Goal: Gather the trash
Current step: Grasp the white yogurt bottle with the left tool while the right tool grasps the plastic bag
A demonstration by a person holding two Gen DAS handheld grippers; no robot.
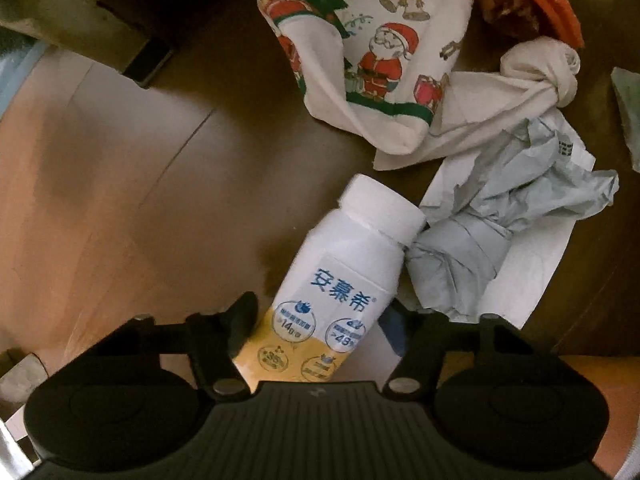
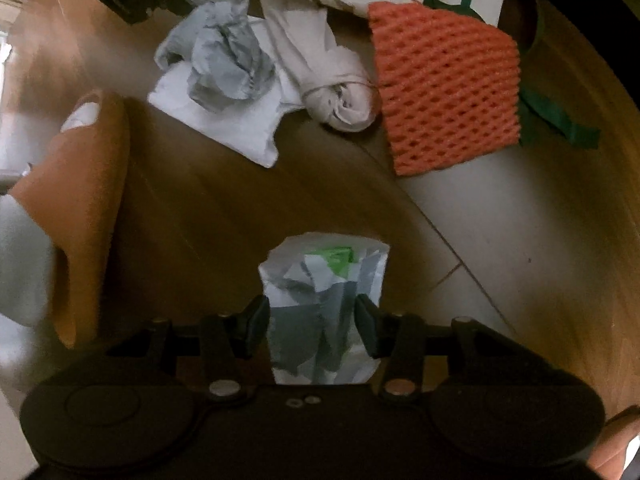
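Two grippers are at work over a brown floor (image 1: 120, 200) scattered with rubbish. My left gripper (image 1: 324, 320) straddles a white yoghurt bottle (image 1: 340, 276) that lies on its side, cap pointing away; its jaws sit either side of the bottle's base, but I cannot tell whether they are pressing it yet. Just beside the bottle's cap lies a crumpled grey paper (image 1: 500, 232) on a flat white sheet (image 1: 560, 240). Beyond are a Santa-print cloth (image 1: 360, 52) and a knotted white rag (image 1: 540, 76).

My right gripper (image 2: 314, 328) is clenched on a crumpled white wrapper (image 2: 324, 300) with a green patch, apparently held clear of the floor, I judge for carrying to a bin. Farther off lies an orange foam net (image 2: 444, 88). Most rubbish is not yet collected.
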